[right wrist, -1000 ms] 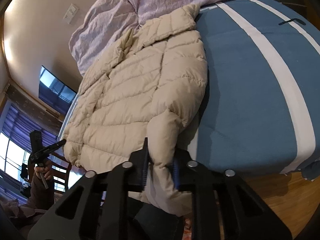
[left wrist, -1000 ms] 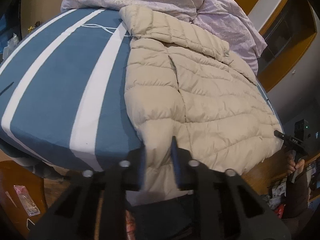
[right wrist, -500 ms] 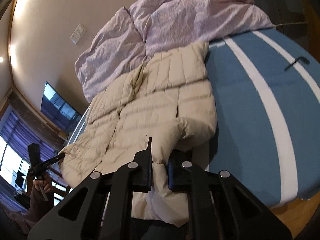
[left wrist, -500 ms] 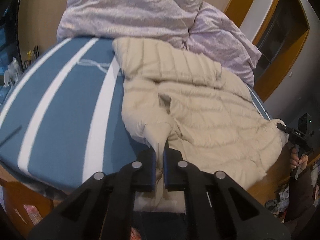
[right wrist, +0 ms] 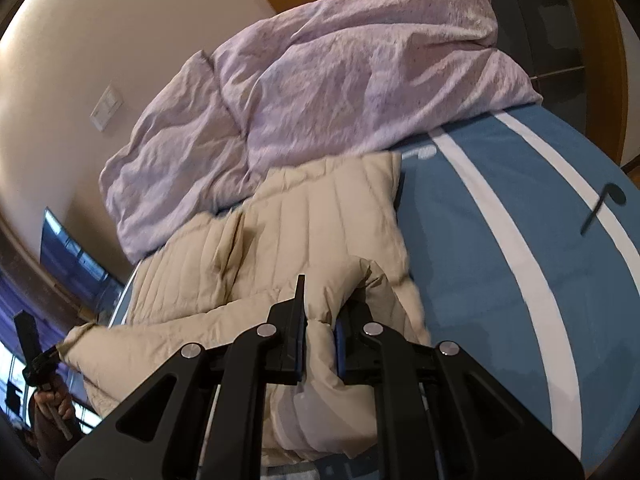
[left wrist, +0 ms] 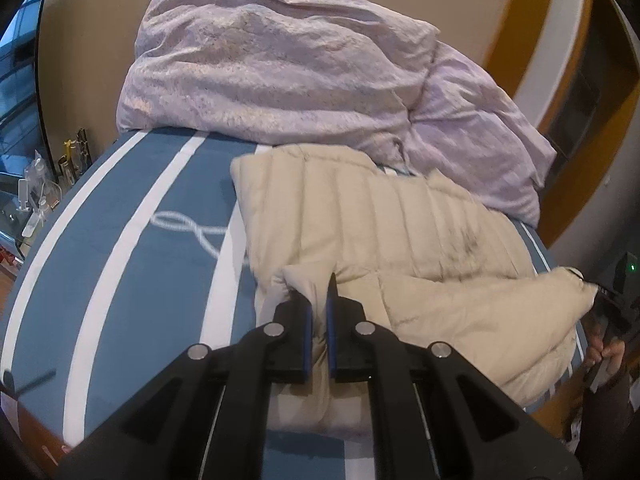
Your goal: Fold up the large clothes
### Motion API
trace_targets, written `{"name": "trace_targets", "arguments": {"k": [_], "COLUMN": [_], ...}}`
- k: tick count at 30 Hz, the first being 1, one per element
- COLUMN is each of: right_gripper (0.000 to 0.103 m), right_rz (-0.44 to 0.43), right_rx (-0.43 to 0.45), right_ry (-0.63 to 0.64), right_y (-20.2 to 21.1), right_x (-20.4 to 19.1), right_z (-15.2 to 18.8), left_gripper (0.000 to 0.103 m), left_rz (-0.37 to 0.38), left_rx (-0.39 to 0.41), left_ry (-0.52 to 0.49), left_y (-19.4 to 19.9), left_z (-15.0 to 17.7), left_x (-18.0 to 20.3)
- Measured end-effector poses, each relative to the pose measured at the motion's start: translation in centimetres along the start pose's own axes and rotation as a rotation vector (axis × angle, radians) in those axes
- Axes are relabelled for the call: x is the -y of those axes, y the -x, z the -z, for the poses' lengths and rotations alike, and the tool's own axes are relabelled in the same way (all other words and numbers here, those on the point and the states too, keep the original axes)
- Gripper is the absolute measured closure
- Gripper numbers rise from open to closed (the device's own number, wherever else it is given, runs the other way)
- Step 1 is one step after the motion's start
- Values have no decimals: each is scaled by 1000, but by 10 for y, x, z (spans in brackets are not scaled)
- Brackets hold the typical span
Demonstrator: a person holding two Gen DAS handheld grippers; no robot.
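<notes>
Left tongs [left wrist: 319, 300]: clamped on a pinch of the beige puffer jacket [left wrist: 384, 216], the hem fabric squeezed flat between the blue pads, jaws almost together. Right tongs [right wrist: 320, 310]: likewise gripping the jacket, a thick quilted fold pressed between the two black fingers [right wrist: 298, 300]. Seen from the left wrist, the other tongs at the far right edge of the picture, holding the opposite hem corner, with a hand [left wrist: 610, 354] under them.

Jacket: pale beige, quilted in narrow stitched channels, soft and puffy. Lower part lifted off the bed and bent back toward the upper part, so a loose fold runs across the middle. Upper part flat on the bed, its top edge touching the crumpled lilac duvet [left wrist: 280, 64]. A whitish lining visible under the lifted hem, just below the jaws in both views.

Bed cover [left wrist: 132, 264]: blue with white stripes and a thin white rope pattern beside the jacket. Jacket lying toward one long side of the bed, the near hem at the foot edge. Duvet heaped at the head edge, against a cream wall [right wrist: 88, 40].

Room: a light switch plate [right wrist: 106, 108] on the wall, a dark screen lower down, wooden trim in orange-brown, small bottles and clutter past the bed's side edge [left wrist: 40, 196].
</notes>
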State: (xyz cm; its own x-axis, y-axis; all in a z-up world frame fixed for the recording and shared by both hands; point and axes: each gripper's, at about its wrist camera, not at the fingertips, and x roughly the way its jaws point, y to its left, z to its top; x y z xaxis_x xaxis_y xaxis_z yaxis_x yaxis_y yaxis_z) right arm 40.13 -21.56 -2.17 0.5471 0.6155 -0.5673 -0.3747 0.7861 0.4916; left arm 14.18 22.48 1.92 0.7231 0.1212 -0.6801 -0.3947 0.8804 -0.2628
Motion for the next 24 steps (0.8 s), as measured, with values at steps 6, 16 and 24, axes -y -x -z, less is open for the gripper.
{"name": "trace_targets", "arguments": {"k": [6,16,24], "right_gripper": [92,92,84], "right_rz": [1,5,-3], "right_rx": [43,35,10], "right_ry": [-60,-139,-217], "right_y": [-33,-111,-161], "right_x": [9,29,48], "right_z": [-37,-79,-97], "left_gripper": [97,97,95], "left_rz": [-27,-75,-76], "left_rx": [14,-33,-61], "left_ry": [46,79,148], "left_y": [-40,-123,-181], "left_z": [-50,-95,-125], "left_x": [-6,-14,-25]}}
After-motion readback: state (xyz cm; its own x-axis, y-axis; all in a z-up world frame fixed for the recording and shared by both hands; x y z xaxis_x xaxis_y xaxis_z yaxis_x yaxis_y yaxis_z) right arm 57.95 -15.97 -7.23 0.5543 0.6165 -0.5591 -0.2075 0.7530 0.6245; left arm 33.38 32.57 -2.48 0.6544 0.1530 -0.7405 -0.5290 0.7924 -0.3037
